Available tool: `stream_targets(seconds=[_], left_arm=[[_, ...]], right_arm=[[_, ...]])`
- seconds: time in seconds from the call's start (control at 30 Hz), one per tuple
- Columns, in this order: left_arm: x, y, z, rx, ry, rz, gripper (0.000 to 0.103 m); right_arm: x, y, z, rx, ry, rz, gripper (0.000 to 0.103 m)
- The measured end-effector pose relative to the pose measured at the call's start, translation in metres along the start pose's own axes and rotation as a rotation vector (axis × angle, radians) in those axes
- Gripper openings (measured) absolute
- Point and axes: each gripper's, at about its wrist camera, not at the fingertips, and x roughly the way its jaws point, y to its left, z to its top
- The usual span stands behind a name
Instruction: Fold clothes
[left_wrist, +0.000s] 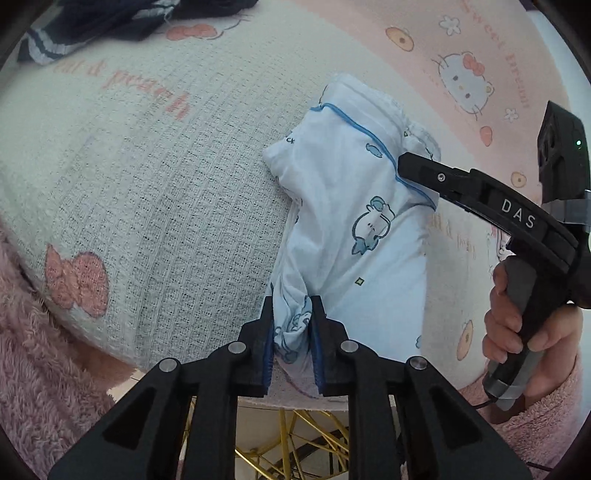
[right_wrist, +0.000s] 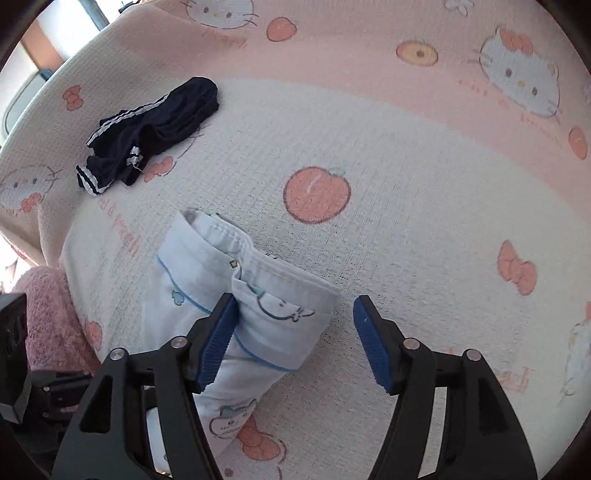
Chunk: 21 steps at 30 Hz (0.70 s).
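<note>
Folding is under way: your left gripper (left_wrist: 291, 328) pinches the white printed garment (left_wrist: 354, 206) at its 6 o'clock end. Your right gripper (right_wrist: 295, 343) stands open at its 12 o'clock end; next, probably grip there.

A folded pale-blue cartoon-print garment (left_wrist: 354, 236) lies flat, while a crumpled navy white-striped garment (right_wrist: 151, 133) lies well apart.

A pink-and-cream cartoon-print blanket (right_wrist: 406, 155) carries white printed shorts (right_wrist: 258, 306) and a dark striped garment (right_wrist: 155, 129).
</note>
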Motion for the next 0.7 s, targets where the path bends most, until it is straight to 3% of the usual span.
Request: stream_targets(seconds=[0.03, 0.07, 0.1, 0.17, 0.23, 0.27, 0.3, 0.33, 0.4, 0.47, 0.63, 0.7], left_arm=[[-0.003, 0.000, -0.001, -0.009, -0.002, 0.014, 0.025], [-0.006, 0.001, -0.002, -0.020, -0.005, 0.025, 0.039], [-0.009, 0.006, -0.004, -0.055, -0.014, 0.014, 0.045], [-0.009, 0.019, -0.009, -0.125, -0.006, -0.023, 0.047], [-0.002, 0.027, -0.009, -0.149, 0.010, -0.049, 0.047], [-0.002, 0.027, -0.007, -0.148, 0.006, -0.062, 0.047], [-0.001, 0.022, -0.005, -0.123, 0.002, -0.075, 0.047], [0.000, 0.016, -0.003, -0.097, 0.000, -0.086, 0.045], [0.002, 0.007, -0.002, -0.045, 0.010, -0.075, 0.023], [0.003, 0.000, 0.000, 0.000, 0.017, -0.057, 0.015], [-0.016, -0.006, 0.015, 0.058, -0.014, -0.188, 0.012], [-0.018, -0.021, 0.023, 0.164, -0.005, -0.189, 0.012]], right_arm=[[0.003, -0.005, 0.001, 0.020, 0.009, 0.016, 0.073], [0.001, -0.008, 0.003, 0.035, 0.008, 0.028, 0.073], [-0.001, -0.010, 0.003, 0.043, 0.002, 0.034, 0.074], [0.001, -0.010, 0.002, 0.033, -0.003, 0.038, 0.079], [0.008, -0.013, 0.000, 0.054, 0.002, 0.107, 0.079], [0.012, -0.017, 0.000, 0.084, 0.011, 0.159, 0.077], [0.014, -0.020, 0.000, 0.112, 0.011, 0.204, 0.057], [0.014, -0.022, 0.000, 0.138, 0.002, 0.242, 0.052], [0.008, -0.024, -0.002, 0.161, -0.013, 0.267, 0.039], [-0.004, -0.027, -0.007, 0.188, -0.026, 0.261, 0.032], [-0.051, -0.055, -0.043, 0.340, -0.048, 0.203, 0.030], [-0.070, -0.068, -0.063, 0.430, -0.041, 0.197, 0.030]])
